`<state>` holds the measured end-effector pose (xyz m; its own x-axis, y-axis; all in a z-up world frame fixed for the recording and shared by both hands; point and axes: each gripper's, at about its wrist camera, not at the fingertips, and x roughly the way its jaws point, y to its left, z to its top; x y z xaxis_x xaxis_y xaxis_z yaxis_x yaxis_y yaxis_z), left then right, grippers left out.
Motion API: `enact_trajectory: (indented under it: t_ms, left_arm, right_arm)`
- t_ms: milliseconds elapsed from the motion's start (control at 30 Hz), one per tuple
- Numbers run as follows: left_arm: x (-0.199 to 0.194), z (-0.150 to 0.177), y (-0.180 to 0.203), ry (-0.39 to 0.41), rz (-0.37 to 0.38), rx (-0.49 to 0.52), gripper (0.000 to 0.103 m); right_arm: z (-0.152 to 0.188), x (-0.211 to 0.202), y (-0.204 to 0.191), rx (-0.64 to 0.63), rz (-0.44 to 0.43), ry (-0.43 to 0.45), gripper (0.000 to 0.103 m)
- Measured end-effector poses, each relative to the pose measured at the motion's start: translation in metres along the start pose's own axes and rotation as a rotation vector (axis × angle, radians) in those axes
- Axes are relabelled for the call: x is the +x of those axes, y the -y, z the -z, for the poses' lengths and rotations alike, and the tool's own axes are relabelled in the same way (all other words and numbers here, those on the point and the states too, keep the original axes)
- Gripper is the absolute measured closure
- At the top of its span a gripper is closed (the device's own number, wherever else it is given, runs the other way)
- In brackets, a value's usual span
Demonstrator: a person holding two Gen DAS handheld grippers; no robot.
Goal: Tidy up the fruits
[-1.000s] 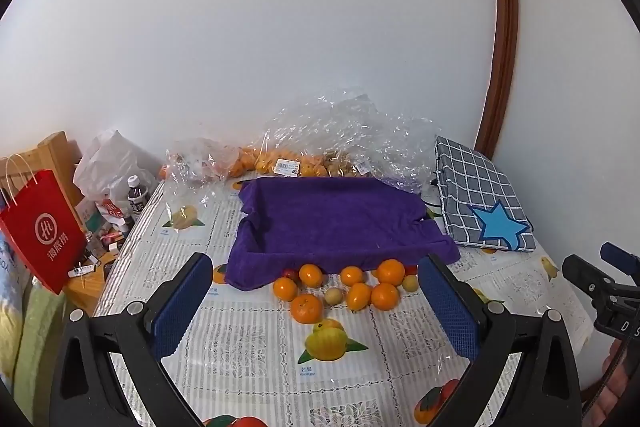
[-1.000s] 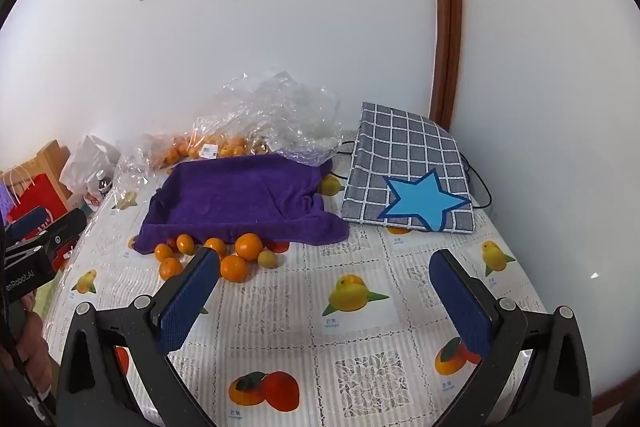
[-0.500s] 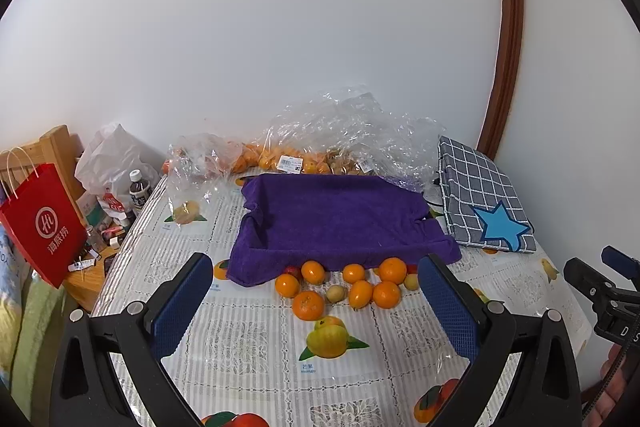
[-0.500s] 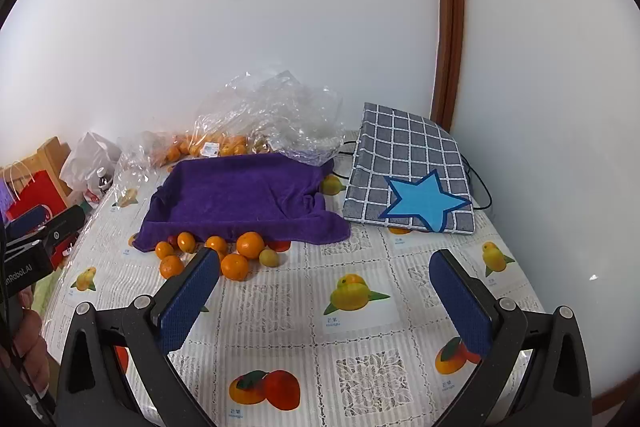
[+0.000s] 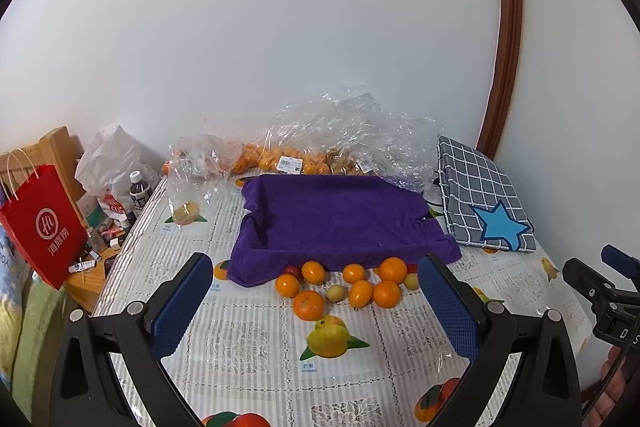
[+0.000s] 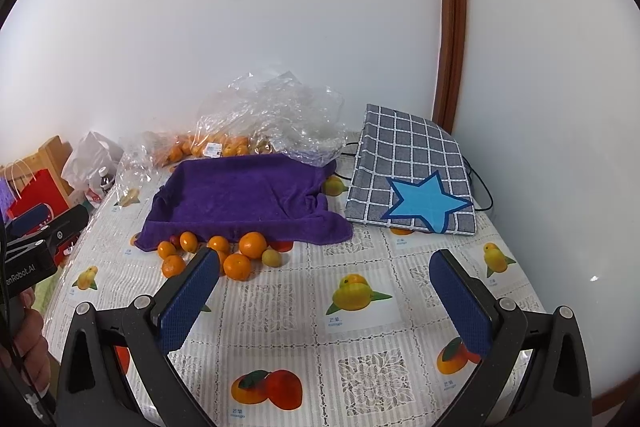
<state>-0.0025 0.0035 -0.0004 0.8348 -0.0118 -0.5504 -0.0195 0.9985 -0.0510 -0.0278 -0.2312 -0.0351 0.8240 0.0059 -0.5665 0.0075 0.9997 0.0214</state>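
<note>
Several loose oranges (image 5: 309, 304) (image 6: 252, 245) lie on the fruit-print tablecloth with small yellow-green fruits (image 5: 335, 293) (image 6: 271, 257) and a red one (image 5: 293, 271). They cluster along the near edge of a purple towel-lined tray (image 5: 336, 219) (image 6: 248, 195). My left gripper (image 5: 316, 279) hangs open above the table, facing the cluster with nothing between its blue pads. My right gripper (image 6: 324, 271) is open too, empty, to the right of the fruit. Each gripper shows at the edge of the other's view.
Clear plastic bags (image 5: 344, 143) (image 6: 276, 119) holding more oranges lie behind the tray by the wall. A grey checked bag with a blue star (image 5: 484, 203) (image 6: 412, 183) lies at the right. Left of the table stand a red paper bag (image 5: 44, 223), a white bag and bottles.
Both views have shifted slightly, with the fruit and tray sitting a little lower and nearer in frame. No fruit has moved. Both grippers remain open.
</note>
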Motion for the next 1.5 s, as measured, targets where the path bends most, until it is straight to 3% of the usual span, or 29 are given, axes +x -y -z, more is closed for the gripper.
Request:
enact_trajectory:
  t_ms: [1500]
  left_arm:
    - [0.0, 0.0027, 0.0056, 0.001, 0.005, -0.001, 0.0]
  right_arm:
    - [0.0014, -0.0023, -0.0016, -0.009, -0.003, 0.006, 0.0]
